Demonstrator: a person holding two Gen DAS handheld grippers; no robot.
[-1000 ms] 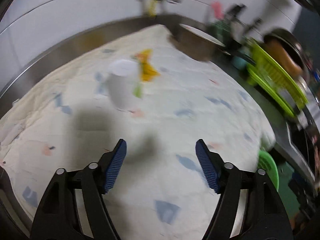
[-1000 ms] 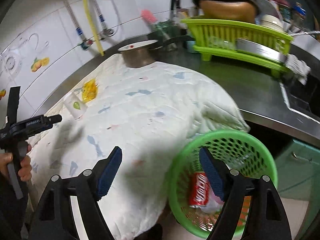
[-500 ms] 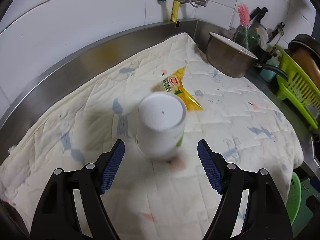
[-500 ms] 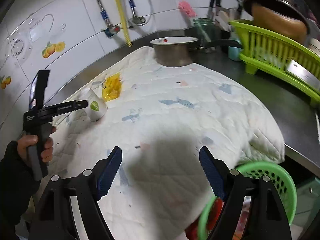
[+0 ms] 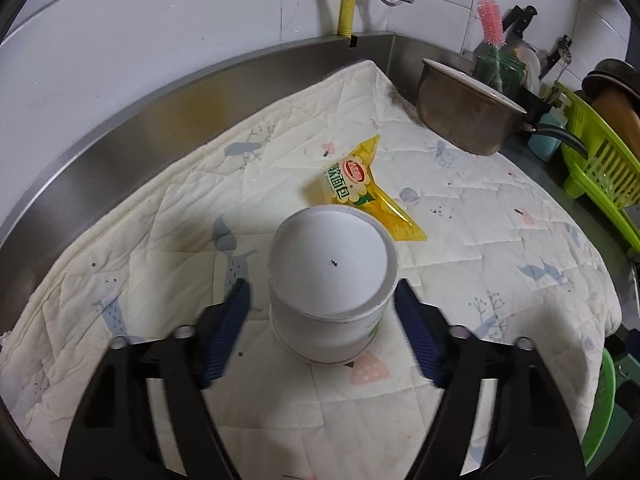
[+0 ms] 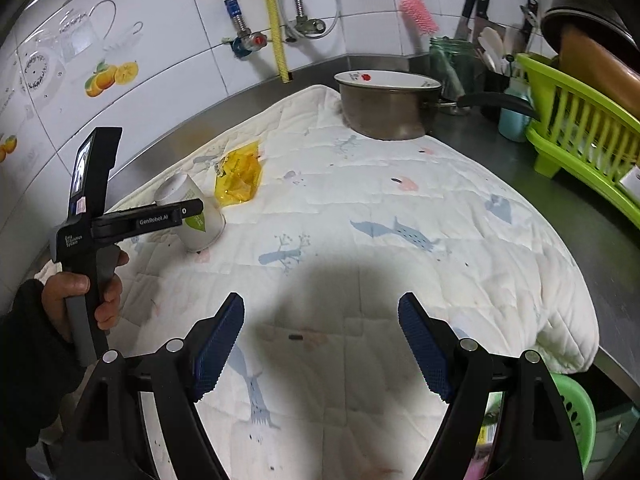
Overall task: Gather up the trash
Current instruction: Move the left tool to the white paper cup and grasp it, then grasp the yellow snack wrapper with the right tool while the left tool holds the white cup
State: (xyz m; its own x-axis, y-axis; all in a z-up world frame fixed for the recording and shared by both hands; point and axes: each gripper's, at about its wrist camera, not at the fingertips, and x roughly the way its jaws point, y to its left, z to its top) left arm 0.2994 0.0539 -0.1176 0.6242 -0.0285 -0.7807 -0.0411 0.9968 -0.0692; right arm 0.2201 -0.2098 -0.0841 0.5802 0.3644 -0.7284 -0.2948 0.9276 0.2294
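A white paper cup stands upside down on the quilted cloth. My left gripper is open, its jaws on either side of the cup, a small gap on each side. A yellow snack wrapper lies just behind the cup. In the right wrist view the cup and wrapper sit at the left, with the left gripper around the cup. My right gripper is open and empty above the cloth's near part. A green trash basket stands below the counter edge.
A metal pot stands at the cloth's far corner. A green dish rack with cookware is on the right. A jar with a pink brush and knives stand behind the pot. The tiled wall with pipes runs behind.
My left gripper moved forward to the cup, which now sits between its jaws. My right gripper swung away from the green basket toward the middle of the cloth.
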